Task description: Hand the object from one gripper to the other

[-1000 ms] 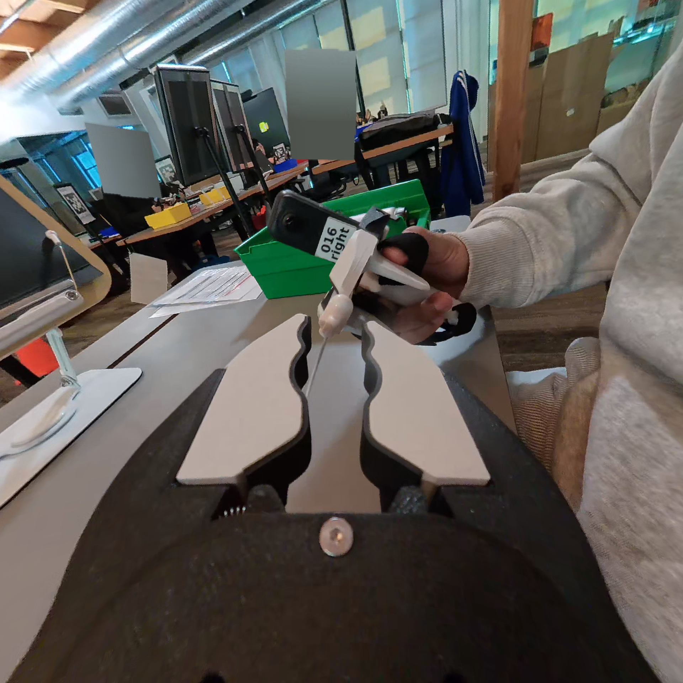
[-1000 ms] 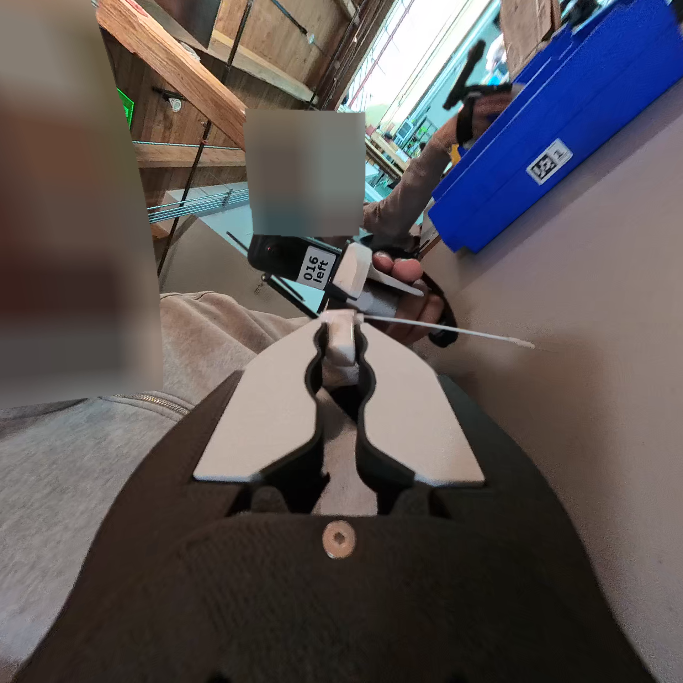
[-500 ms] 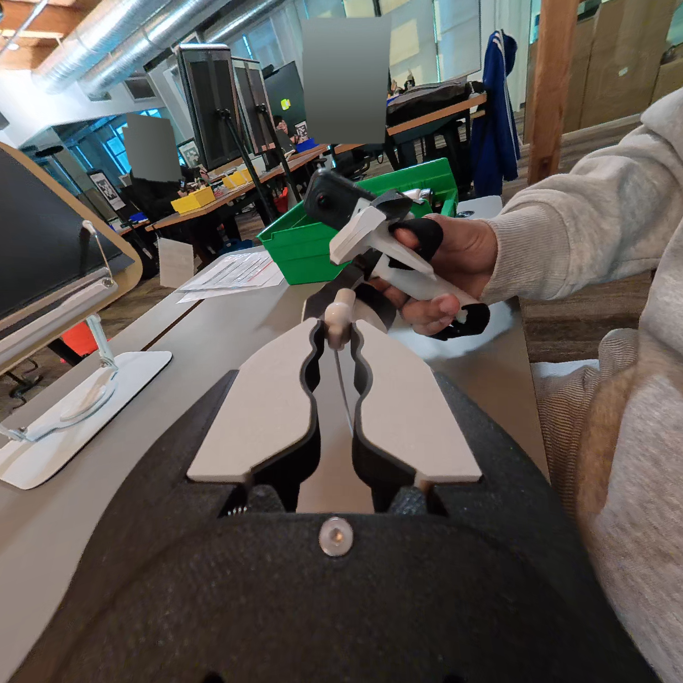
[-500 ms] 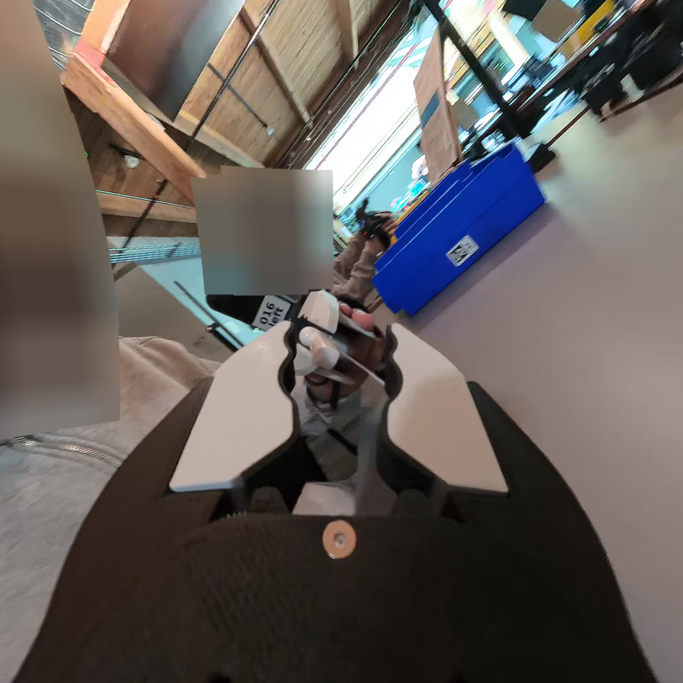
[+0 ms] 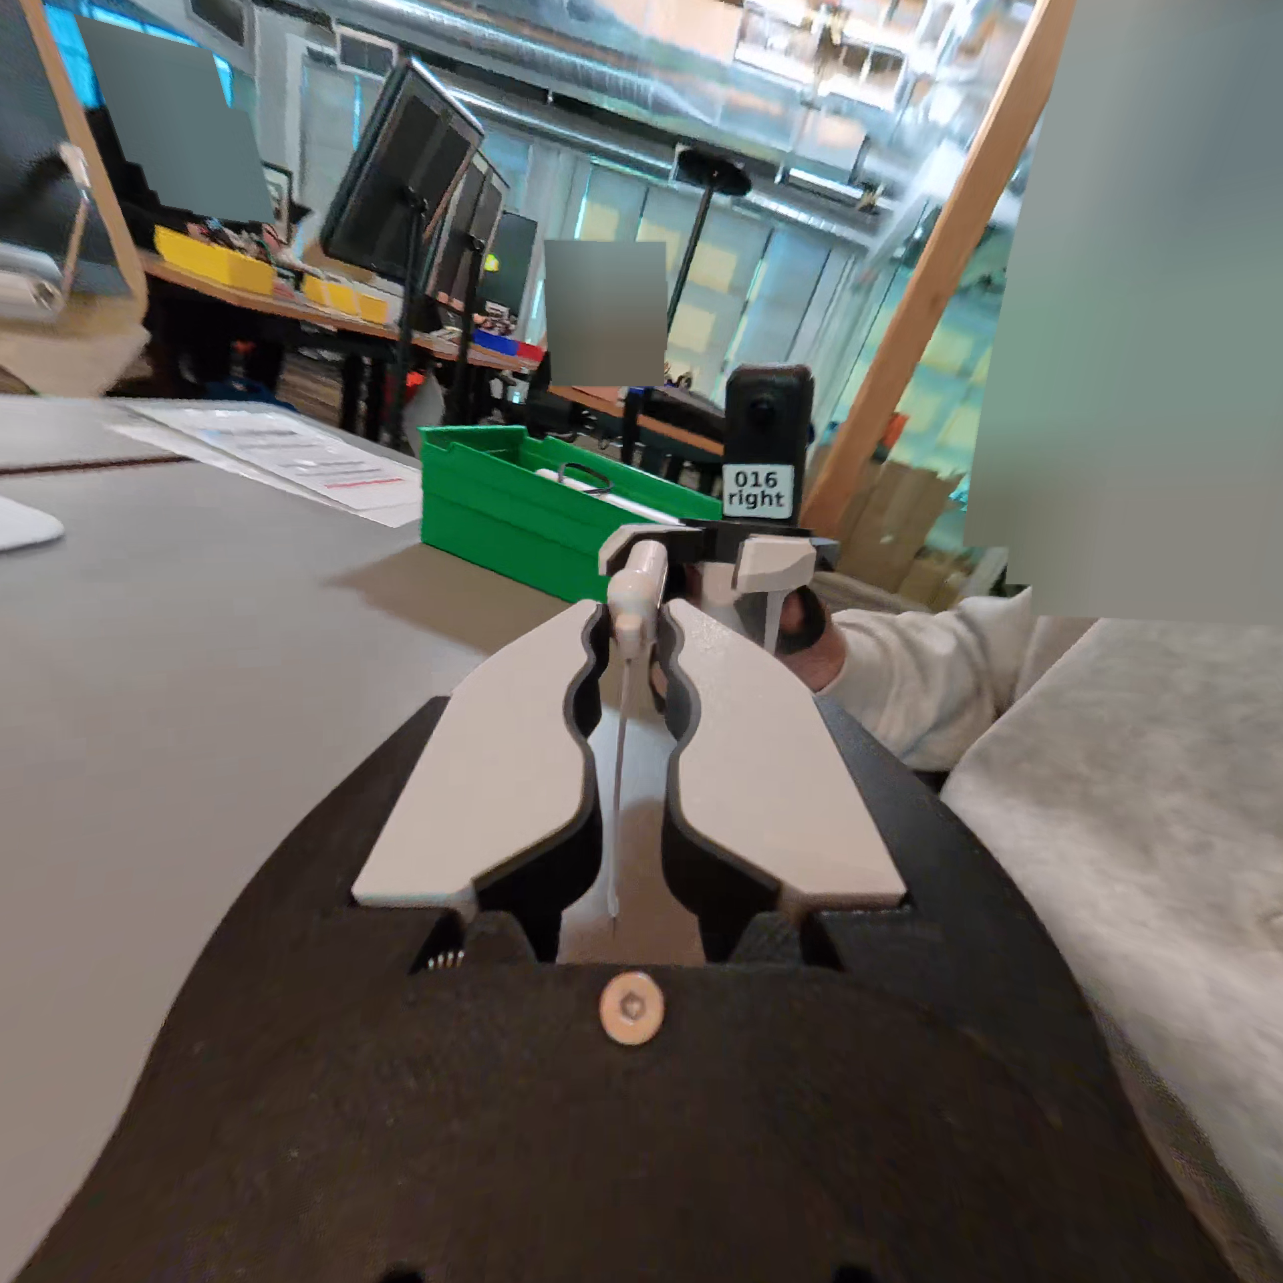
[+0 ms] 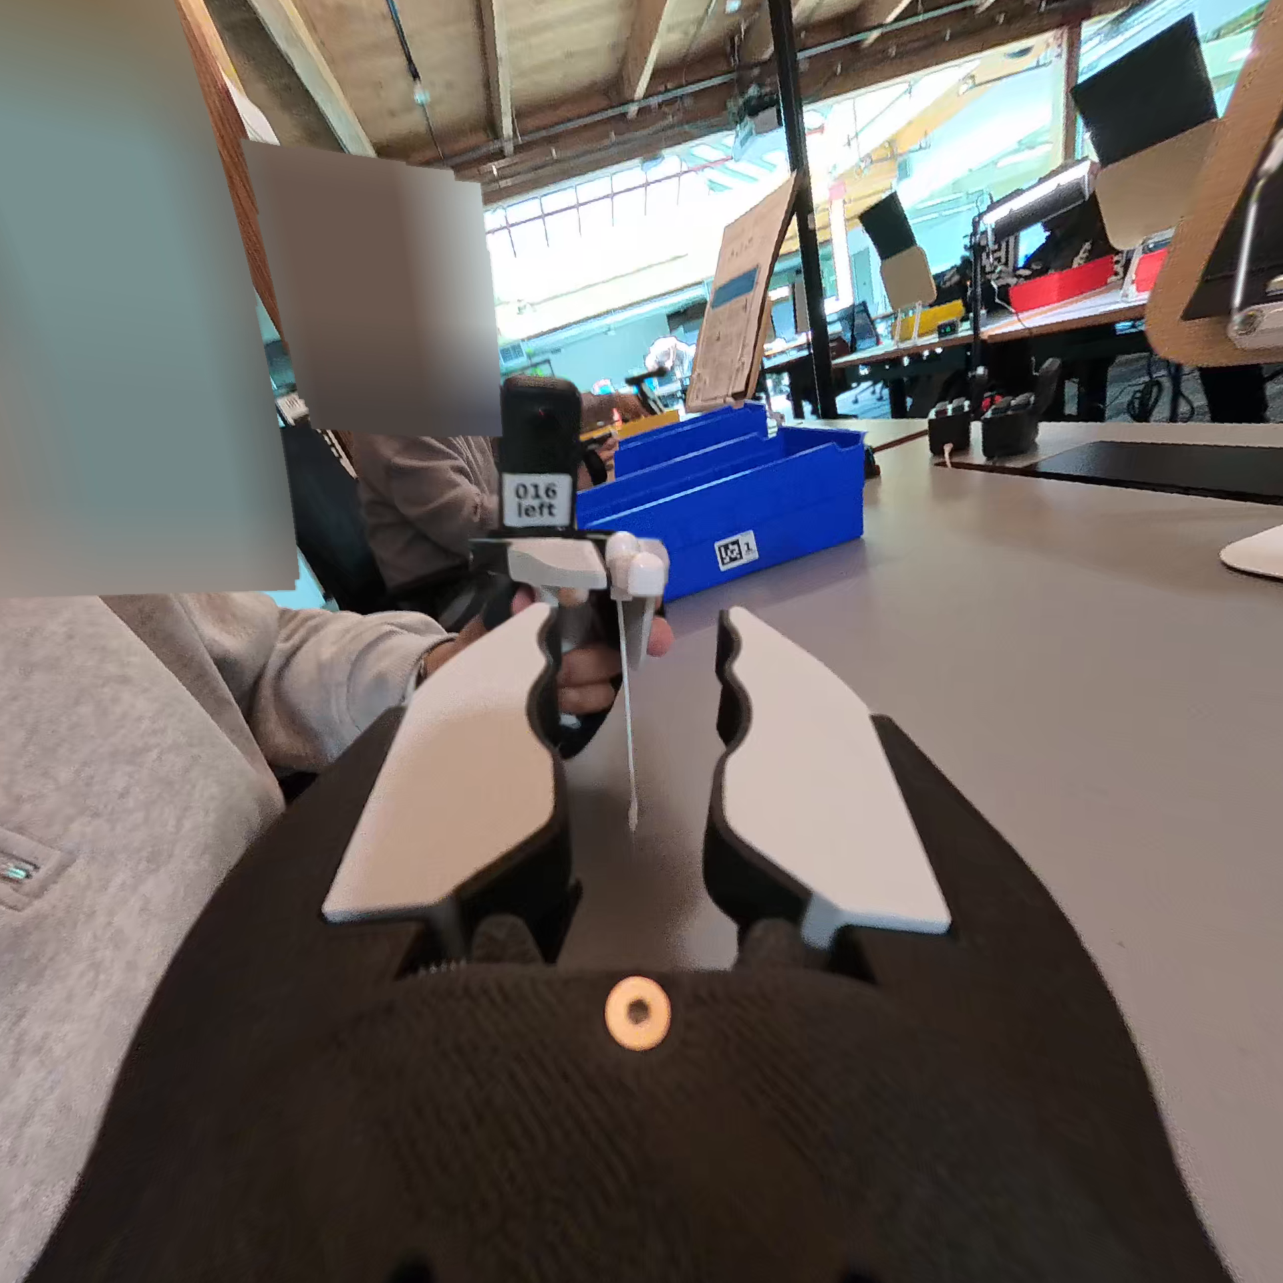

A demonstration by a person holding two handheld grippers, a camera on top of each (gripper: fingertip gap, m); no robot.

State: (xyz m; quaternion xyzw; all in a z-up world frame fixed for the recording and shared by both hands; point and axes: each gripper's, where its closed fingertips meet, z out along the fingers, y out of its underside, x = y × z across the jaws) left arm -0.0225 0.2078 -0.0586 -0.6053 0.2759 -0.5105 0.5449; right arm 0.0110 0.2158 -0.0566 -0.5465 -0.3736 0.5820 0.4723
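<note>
The object is a white stick tool with a thick handle [image 5: 635, 590] and a thin stem that hangs down. My left gripper [image 5: 633, 618] is shut on the handle at its fingertips, and the stem runs down between the fingers. My right gripper [image 5: 701, 555] faces it just beyond, open and empty, held above the grey table [image 5: 208, 625]. In the right wrist view my right gripper [image 6: 633, 614] has its jaws wide apart. The left gripper [image 6: 625, 562] shows ahead of it with the tool [image 6: 642, 573], whose stem points down between my right fingers without touching them.
A green bin [image 5: 527, 514] stands behind the right gripper and a blue bin [image 6: 729, 500] behind the left one. Papers [image 5: 278, 451] and a white monitor foot [image 5: 21, 521] lie at the far left. The person's grey sleeves and body are close to both grippers. The grippers' ends are close to 4 cm from one another.
One second ago the right gripper held the tool and the left was open. The left gripper closed on the handle, the right let go and opened wide, and both grippers levelled out.
</note>
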